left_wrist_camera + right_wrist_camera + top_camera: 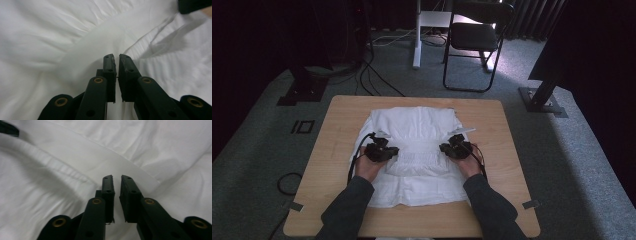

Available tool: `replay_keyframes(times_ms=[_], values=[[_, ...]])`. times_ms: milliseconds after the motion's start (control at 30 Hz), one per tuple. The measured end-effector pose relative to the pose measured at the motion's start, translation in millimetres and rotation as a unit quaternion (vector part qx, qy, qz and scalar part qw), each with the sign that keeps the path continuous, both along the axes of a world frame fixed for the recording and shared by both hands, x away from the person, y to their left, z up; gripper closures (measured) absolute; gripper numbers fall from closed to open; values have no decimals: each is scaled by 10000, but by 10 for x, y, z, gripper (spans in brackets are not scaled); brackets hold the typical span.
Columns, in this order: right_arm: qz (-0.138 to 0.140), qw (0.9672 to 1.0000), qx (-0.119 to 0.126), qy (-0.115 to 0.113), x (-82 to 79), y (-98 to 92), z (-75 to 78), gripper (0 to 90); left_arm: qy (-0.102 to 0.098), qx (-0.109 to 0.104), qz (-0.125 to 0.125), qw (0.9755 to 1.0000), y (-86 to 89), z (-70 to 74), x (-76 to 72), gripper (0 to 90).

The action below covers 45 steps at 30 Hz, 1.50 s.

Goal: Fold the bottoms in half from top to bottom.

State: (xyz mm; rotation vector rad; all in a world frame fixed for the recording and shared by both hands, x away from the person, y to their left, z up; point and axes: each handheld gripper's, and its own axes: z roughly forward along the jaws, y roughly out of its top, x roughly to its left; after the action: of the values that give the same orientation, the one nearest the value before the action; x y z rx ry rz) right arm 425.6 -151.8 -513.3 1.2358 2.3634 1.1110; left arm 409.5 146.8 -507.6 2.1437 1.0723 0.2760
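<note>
White garment (pixel 417 150) on wooden table (pixel 337 150)

- Garment (pixel 412 145) lies spread on the table (pixel 337 130), near its middle.
- Left hand-held gripper (pixel 382 152) rests on the garment's left part; right hand-held gripper (pixel 455 149) on its right.
- Chair (pixel 477 35) stands on the floor behind the table.

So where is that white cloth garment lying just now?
In the high view, the white cloth garment lies spread at the middle of the light wooden table, with the left gripper and right gripper at its gathered waistband, one on each side.
</note>
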Motion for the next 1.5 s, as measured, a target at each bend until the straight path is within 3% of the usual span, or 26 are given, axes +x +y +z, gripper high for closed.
replay_keyframes(times_ms=[67, 167, 200, 267, 333, 400, 467, 567, 633, 767, 967, 1100, 1167, 1200, 1300, 1400, 1500], values=[[9, 9998, -68, 161, 100, 62, -94, 791, 108, 166, -21, 9998, -60, -95, 58, 837], [134, 9995, -106, 278, 130, 111, -160, 784, 210, 131, 8, 9997, -71, -166, 63, 836], [172, 9993, -58, 316, 114, 117, -173, 782, 179, 75, -111, 9997, -55, -171, 3, 829], [284, 9986, 297, 331, 6, 58, -135, 759, 117, 14, -252, 9996, -48, -161, -96, 803], [327, 9983, 360, 311, -34, 35, -119, 754, 69, -21, -340, 9994, -47, -157, -158, 791], [568, 9966, 557, 232, -216, -48, -57, 729, -60, -251, -610, 9978, -50, -164, -370, 784], [642, 9962, 570, 119, -318, -92, -10, 714, -105, -209, -832, 9963, -71, -189, -491, 772], [545, 9960, 698, -68, -404, -150, 82, 706, -80, -195, -1049, 9943, -89, -233, -637, 767], [562, 9954, 761, -138, -450, -129, 122, 695, -119, -159, -1101, 9937, -91, -250, -713, 758], [879, 9942, 599, -151, -614, 68, 42, 672, -55, -132, -1062, 9942, -57, -289, -767, 751], [1147, 9933, -91, -82, -871, 215, -295, 695, 30, -229, -1027, 9944, -33, -353, -813, 749], [1191, 9927, 31, 165, -897, 164, -379, 712, 130, -243, -1122, 9933, -37, -341, -847, 737], [1220, 9923, 29, 221, -892, 165, -374, 712, 88, -183, -1200, 9926, -36, -290, -852, 726], [1368, 9901, -154, 267, -884, 178, -322, 697, 39, -168, -1171, 9930, -33, -258, -847, 669], [1324, 9910, -177, 6, -834, 166, -167, 601, -274, -85, -971, 9949, 7, -85, -746, 599], [1017, 9942, -51, -345, -637, 114, 47, 539, -629, -74, -630, 9960, 51, 98, -524, 555], [727, 9962, 41, -469, -324, 106, 172, 508, -918, -115, -271, 9953, 73, 216, -243, 526]])
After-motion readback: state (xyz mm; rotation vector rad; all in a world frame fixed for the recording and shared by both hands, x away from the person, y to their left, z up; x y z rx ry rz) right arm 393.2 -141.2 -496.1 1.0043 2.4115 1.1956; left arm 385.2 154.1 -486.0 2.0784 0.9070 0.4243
